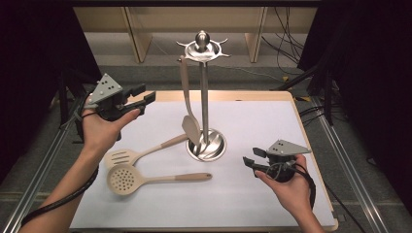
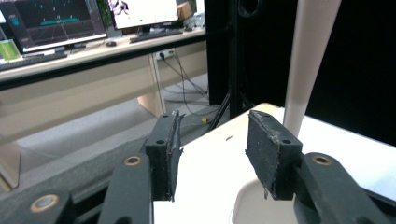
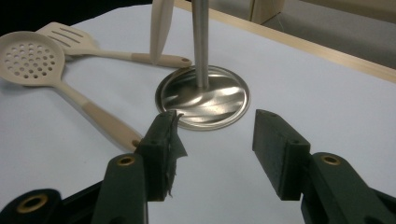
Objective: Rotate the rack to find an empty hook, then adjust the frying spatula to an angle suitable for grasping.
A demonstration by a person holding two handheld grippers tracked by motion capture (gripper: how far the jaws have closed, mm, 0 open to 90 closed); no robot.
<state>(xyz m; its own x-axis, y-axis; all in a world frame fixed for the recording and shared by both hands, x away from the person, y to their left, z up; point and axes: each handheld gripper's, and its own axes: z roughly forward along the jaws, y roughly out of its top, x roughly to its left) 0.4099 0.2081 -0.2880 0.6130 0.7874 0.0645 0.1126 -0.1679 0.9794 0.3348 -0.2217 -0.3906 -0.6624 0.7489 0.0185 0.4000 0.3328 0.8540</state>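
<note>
A lab or recording room: black curtains (image 1: 29, 48) around the white-topped desk (image 1: 272, 126), metal rails (image 1: 350, 160) alongside, cables (image 1: 286, 29) on the floor, monitors (image 2: 56, 21) on a bench beyond the fingers.

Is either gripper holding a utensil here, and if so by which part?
Nothing is held. The left gripper and right gripper both have open, empty jaws. One utensil hangs on the stand; the slotted turner and skimmer lie untouched.
</note>
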